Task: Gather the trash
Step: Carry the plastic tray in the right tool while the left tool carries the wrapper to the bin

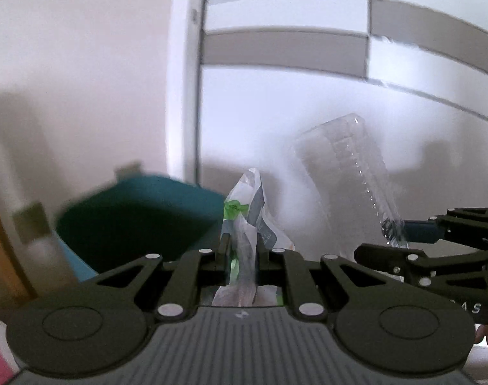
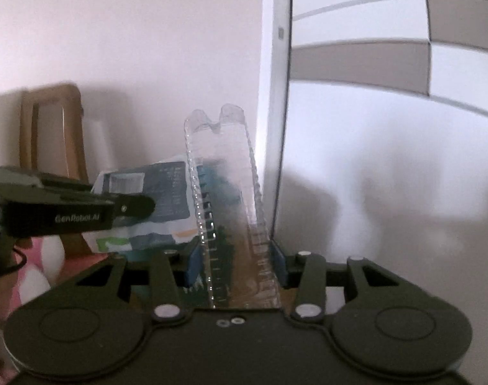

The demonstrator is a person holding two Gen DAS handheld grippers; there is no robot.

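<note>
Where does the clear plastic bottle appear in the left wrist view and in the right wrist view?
Left wrist: bottle right of centre, gripped by the right gripper entering from the right.
Right wrist: bottle at centre, upright between the fingers.
Shared landmark: the white door frame.

Both views look forward along their fingers, tilted slightly down, toward a wall (image 1: 83, 48) and door (image 2: 388, 144); each sees its own load up close, and both share the bottle (image 1: 349, 179) and wrapper (image 2: 157, 199)
</note>
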